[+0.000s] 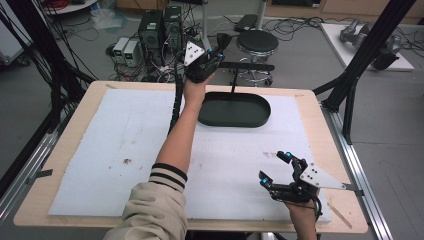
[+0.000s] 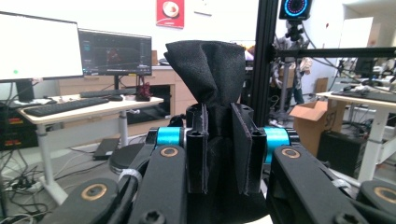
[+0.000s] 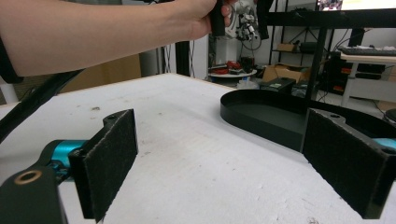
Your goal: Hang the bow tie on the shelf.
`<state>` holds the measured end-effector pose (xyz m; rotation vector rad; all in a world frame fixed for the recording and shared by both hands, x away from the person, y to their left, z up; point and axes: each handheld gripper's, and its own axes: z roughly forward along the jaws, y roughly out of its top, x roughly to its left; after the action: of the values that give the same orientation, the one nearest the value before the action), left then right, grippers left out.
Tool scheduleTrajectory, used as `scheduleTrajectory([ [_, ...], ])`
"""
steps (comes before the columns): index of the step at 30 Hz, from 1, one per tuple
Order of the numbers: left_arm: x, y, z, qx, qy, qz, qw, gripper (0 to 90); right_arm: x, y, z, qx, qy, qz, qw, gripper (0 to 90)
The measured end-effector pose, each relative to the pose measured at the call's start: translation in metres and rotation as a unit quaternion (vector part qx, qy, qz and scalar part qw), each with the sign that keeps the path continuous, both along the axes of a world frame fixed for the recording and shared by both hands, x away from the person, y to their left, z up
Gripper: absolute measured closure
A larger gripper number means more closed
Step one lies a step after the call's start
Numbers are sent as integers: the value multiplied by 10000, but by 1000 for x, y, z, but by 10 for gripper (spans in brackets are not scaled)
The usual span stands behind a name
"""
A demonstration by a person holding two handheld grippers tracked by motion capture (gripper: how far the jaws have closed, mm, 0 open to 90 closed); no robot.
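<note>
Our left tool [image 2: 218,154] pinches a black cloth [image 2: 207,70] raised beyond the black tray [image 1: 234,109]; our right tool [image 1: 276,168] is spread wide near the tray.

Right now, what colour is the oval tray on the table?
Black oval tray; clearest in the high view.

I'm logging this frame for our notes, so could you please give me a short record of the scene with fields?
surface: white foam sheet on a wooden table
tray: black oval tray, empty, at the sheet's far side
left tool: left tool raised beyond the table's far edge, shut on a black cloth
right tool: right tool low over the sheet's near right, jaws open, holding nothing
</note>
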<state>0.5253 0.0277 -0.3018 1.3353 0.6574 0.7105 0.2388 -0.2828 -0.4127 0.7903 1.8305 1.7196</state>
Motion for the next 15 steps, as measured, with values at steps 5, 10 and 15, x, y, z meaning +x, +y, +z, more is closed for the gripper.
scheduleTrajectory([
  [5, 1, 2, 0, 4, -44, 84, 10000, 767, 0, -1, 0, 27, -26, -7, 10000, 103],
  [10, -2, -5, 1, -99, -28, -120, 9999, 767, 0, 0, 0, 16, 4, 0, 10000, 103],
  [15, -6, -16, 2, -120, -112, -222, 9996, 768, 1, 1, 0, 11, -25, 6, 10000, 103],
])
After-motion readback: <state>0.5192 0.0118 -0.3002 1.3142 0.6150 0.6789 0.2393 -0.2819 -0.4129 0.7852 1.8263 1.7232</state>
